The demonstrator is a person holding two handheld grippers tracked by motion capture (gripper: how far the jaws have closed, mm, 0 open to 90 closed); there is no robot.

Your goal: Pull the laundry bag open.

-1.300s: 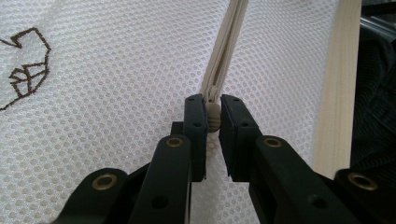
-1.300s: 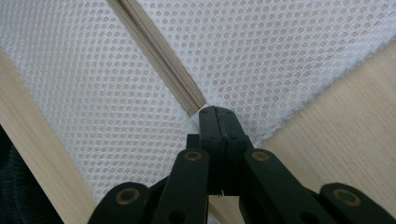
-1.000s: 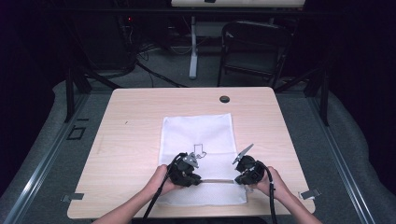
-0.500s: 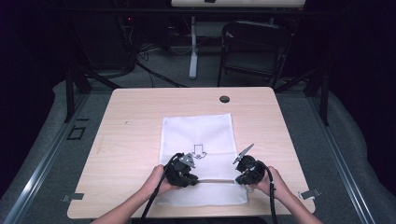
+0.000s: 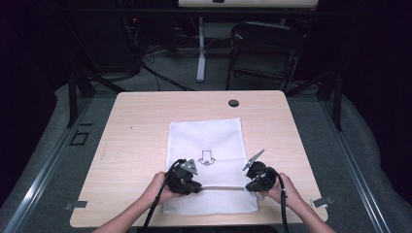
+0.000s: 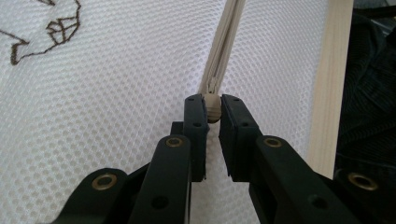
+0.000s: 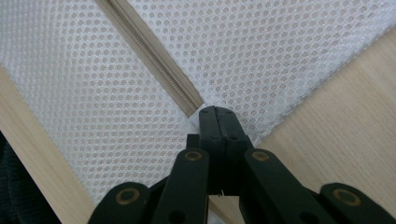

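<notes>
A white mesh bag (image 5: 206,136) lies flat on the wooden table (image 5: 141,121), with a beige zipper (image 5: 221,187) running across near its front end. In the left gripper view my left gripper (image 6: 213,109) is shut on the beige zipper pull (image 6: 213,103), and the zipper (image 6: 226,42) runs away from the jaws. In the high view the left gripper (image 5: 197,187) sits at the zipper's left part. My right gripper (image 5: 248,187) is at the bag's right edge. In its own view the right gripper (image 7: 218,114) is pinched shut on the mesh at the end of the zipper (image 7: 154,51).
An arrow emblem (image 5: 207,158) is stitched in the middle of the bag. A black grommet (image 5: 233,103) sits in the table's far side. A dark folding chair (image 5: 262,48) and cables stand on the floor beyond. Bare wood flanks the bag on both sides.
My left gripper has slid slightly to the left along the zipper line with the pull in its jaws. The right gripper has stayed where it was.
</notes>
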